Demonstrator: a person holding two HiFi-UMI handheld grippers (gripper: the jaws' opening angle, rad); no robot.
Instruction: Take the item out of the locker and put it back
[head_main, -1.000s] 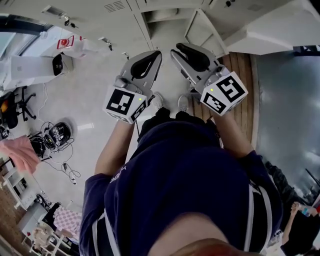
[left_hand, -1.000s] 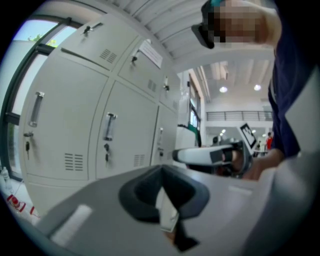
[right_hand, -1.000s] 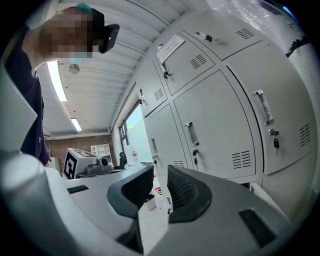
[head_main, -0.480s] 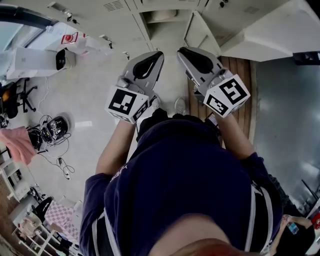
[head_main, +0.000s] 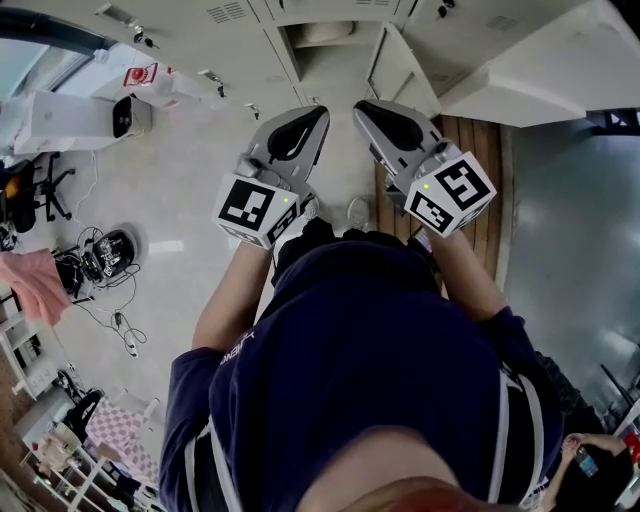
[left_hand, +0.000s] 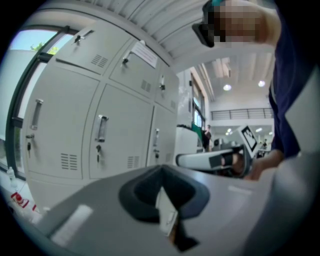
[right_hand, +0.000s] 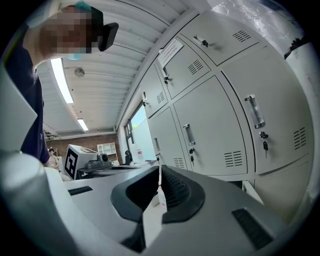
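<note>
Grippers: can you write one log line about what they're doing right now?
left gripper: shut, empty | right gripper: shut, empty | locker door: open, beyond both grippers | item: not seen

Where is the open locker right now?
In the head view the open locker is at top centre, just beyond the left gripper and right gripper, its door swung out to the right.

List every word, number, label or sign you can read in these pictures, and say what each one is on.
No text is legible.
Paper notice on a locker door: print too small to read.
Red-and-white label at the head view's upper left: blurred.
Print on the person's sleeve: too small to read.
Left marker cube and right marker cube: black-and-white patterns only, no words.
</note>
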